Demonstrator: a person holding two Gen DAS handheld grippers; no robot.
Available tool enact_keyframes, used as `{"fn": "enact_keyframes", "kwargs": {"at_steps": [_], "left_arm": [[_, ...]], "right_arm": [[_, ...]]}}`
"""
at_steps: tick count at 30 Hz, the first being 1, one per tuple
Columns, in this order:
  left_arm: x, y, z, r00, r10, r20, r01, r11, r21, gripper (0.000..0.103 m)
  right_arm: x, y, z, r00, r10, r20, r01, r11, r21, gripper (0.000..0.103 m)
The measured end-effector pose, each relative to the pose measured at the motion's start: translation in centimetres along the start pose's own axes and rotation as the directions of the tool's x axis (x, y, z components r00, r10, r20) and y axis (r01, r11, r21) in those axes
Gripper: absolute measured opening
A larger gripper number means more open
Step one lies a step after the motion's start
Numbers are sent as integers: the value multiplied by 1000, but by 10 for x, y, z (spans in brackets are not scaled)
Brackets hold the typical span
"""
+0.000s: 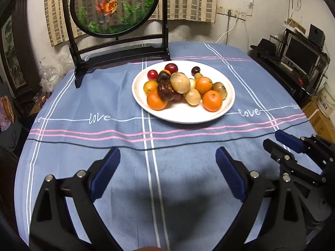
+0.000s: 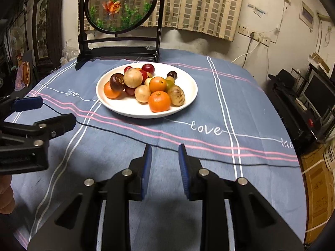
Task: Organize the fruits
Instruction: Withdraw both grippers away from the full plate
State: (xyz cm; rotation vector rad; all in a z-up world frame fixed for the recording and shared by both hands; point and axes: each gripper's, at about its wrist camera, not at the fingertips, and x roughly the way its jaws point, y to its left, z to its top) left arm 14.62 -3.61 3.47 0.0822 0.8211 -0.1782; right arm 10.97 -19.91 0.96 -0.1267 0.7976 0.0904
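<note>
A white plate [image 1: 217, 113] holds a heap of fruit: oranges [image 1: 211, 100], tan round fruits [image 1: 180, 83], dark purple mangosteens [image 1: 166, 91] and small red fruits [image 1: 171, 68]. The plate also shows in the right wrist view [image 2: 188, 96] with the fruit [image 2: 159, 101] heaped on it. My left gripper [image 1: 167, 161] is open wide and empty, over the cloth in front of the plate. My right gripper [image 2: 164, 156] is open with a narrower gap and empty, also in front of the plate. Each gripper shows in the other's view, the right one [image 1: 278, 142] and the left one [image 2: 52, 113].
A blue cloth with white and pink stripes [image 1: 104, 129] covers the round table. A black stand with a round goldfish panel [image 1: 115, 6] stands behind the plate. A thin black cable [image 2: 125, 135] runs across the cloth. Shelves with a monitor [image 1: 301, 56] are at the right.
</note>
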Motion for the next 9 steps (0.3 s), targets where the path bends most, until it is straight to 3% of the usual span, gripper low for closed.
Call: {"fn": "enact_keyframes", "kwargs": {"at_steps": [5,8,9], "left_arm": [[-3,2,-7,1000,8,-30,-8,1000,1,99],[-1,5,-11,999,35,-32,-35,999,2,99],[-1,5,-13,999,37,-35,-37,999,2,99]], "right_arm": [[-6,0,-7,1000,2,3,-2,1000,19,29],[-8,-1,-13,1000,3,3,-3,998,60,64],[-11,-1,-14,1000,9,18,-10,997,74,64]]}}
